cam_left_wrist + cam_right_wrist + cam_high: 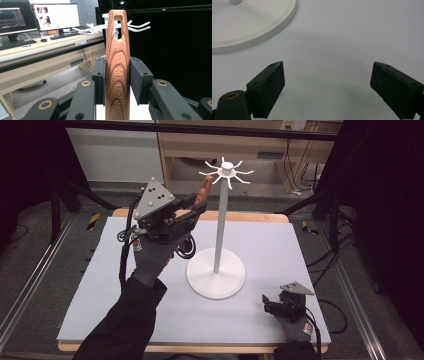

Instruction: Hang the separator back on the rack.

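Observation:
My left gripper [117,77] is shut on a wooden kitchen tool handle [117,62] with a hanging slot near its tip. In the high view that gripper [192,207] is raised above the table's left half, and the handle's reddish end [203,190] reaches up toward the hooks of a white stand [226,170]. The stand has a tall pole and a round base [216,280] on the table's middle. The hooks [135,26] show just behind the handle's slot. My right gripper [327,82] is open over the bare white table [337,37], low at the front right [272,302].
The white mat [280,250] covers a wooden table. Desks with monitors [55,16] and a keyboard stand beyond it. Black frame bars and cables run along both sides of the table.

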